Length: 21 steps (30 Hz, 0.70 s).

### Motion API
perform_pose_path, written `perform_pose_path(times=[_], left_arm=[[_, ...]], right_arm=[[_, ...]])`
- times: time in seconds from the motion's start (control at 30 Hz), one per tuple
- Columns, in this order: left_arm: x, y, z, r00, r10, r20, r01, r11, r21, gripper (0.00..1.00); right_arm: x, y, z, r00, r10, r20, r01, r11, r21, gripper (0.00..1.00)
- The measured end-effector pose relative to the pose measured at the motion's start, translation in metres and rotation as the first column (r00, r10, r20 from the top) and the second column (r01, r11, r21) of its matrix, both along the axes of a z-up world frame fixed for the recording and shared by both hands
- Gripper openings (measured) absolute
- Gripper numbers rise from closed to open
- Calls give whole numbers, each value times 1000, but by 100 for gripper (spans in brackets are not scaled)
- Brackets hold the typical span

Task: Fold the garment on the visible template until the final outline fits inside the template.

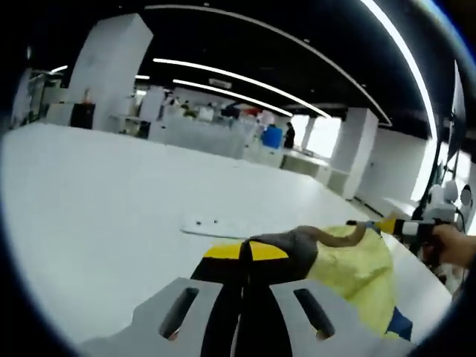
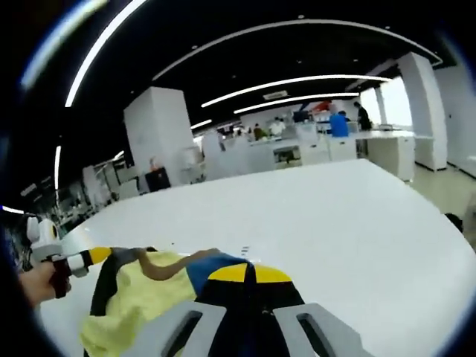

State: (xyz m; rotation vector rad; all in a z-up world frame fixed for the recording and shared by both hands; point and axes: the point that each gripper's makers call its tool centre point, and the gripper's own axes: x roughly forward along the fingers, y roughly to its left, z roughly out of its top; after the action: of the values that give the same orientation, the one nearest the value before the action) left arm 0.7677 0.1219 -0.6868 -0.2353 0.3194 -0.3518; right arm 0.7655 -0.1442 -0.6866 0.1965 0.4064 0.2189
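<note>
Both tongs are clenched on the garment [image 1: 357, 268], a pale yellow piece with a grey-brown collar band and a blue patch, held stretched between them above the white counter [image 1: 97, 216]. In the left gripper view, the left tongs [image 1: 245, 256] have their yellow-tipped jaws pressed together over a dark fold of cloth at the collar end, and the right tongs [image 1: 375, 224] come in from the right, pinching the far tip of the collar band, with a hand [image 1: 454, 245] behind them. In the right gripper view, the right tongs [image 2: 248, 274] are closed on the blue and dark edge, while the left tongs [image 2: 93, 258] grip the other corner at the left. A flat white template [image 1: 212, 227] lies on the counter just beyond the garment's near edge. The counter spreads wide and bare to the far edge, giving ample room on all sides.
</note>
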Motion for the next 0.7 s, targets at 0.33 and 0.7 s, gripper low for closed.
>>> perform_pose_path(times=[0.33,0.7], left_arm=[[5,-1,-49,992,-11,-125,17,999,45,0],[6,3,-64,989,-32,-148,53,988,144,2]], right_arm=[[16,5,-41,995,-17,-102,13,999,-36,0],[16,6,-62,986,-1,-166,-9,998,-56,0]])
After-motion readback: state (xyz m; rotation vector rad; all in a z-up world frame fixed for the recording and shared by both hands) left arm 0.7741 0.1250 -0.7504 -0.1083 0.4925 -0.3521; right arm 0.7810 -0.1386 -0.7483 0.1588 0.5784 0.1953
